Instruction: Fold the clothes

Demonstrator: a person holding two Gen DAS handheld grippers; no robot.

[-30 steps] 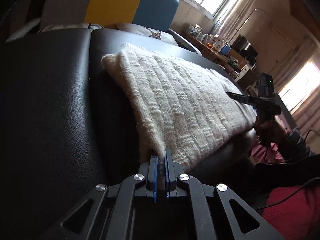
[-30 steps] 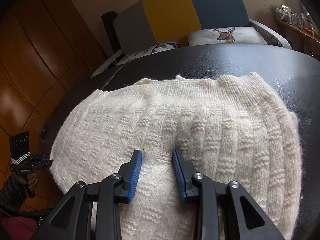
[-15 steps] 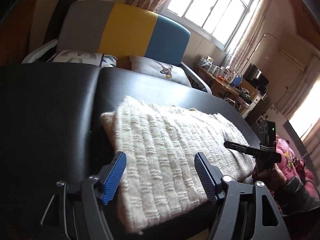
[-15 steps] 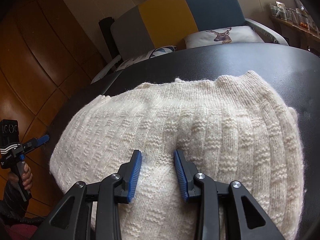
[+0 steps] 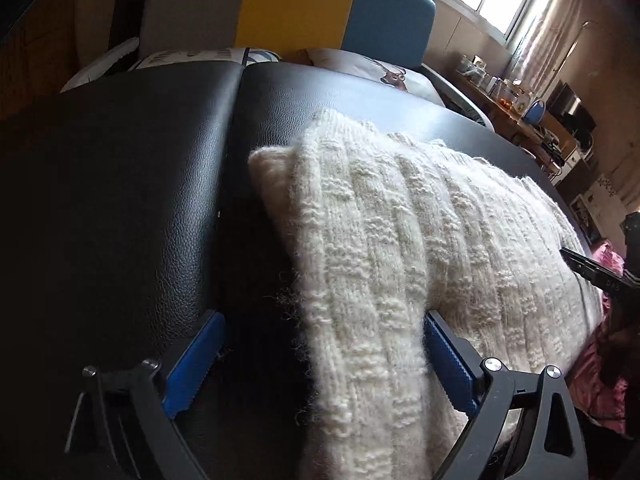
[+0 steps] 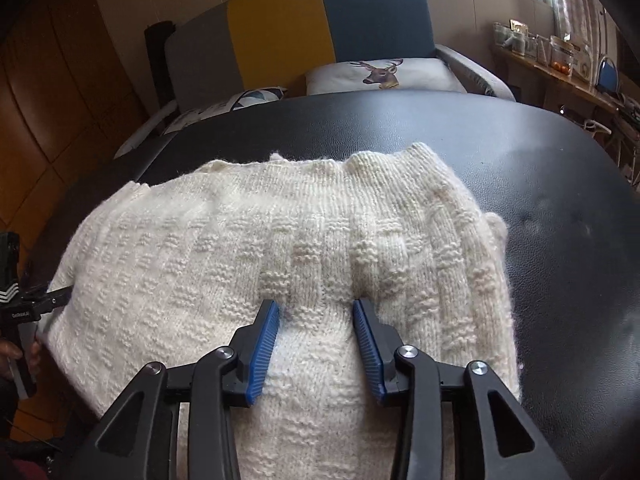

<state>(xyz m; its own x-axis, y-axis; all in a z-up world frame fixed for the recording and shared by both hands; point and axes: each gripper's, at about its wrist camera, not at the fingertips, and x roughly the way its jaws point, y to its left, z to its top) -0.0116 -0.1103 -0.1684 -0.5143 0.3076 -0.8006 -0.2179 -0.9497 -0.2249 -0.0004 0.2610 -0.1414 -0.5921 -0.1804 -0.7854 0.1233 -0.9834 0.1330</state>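
Two black two-finger grippers with blue ribbed pads work over one cream, chunky-knit folded sweater [image 6: 280, 248] that lies on a black leather-look padded worktop [image 6: 500, 144]. Nearest in the right wrist view, the right gripper [image 6: 316, 344] stands partly open, its pads apart with a raised hump of knit between them; the pads touch the wool on either side but are not pinched together on it. In the left wrist view, the left gripper [image 5: 316, 360] is spread wide at the sweater's near left corner, one pad [image 5: 196, 360] over the bare black surface beside the knit and the other [image 5: 448, 364] against the wool, so the lifted folded edge runs between them unclamped. The sweater covers the near middle of the worktop, its ribbed hem toward the far edge and its right side near a seam-free stretch of bare leather; a seam [image 5: 236, 128] in the padding runs just left of it. Beyond the far edge stands an armchair with a grey, yellow and blue backrest [image 6: 304, 28], holding a white cushion printed with a deer head [image 6: 380, 74] and a patterned cushion [image 6: 248, 98] beside it. Farther right, a wooden shelf with jars [image 6: 552, 60] sits under bright windows.
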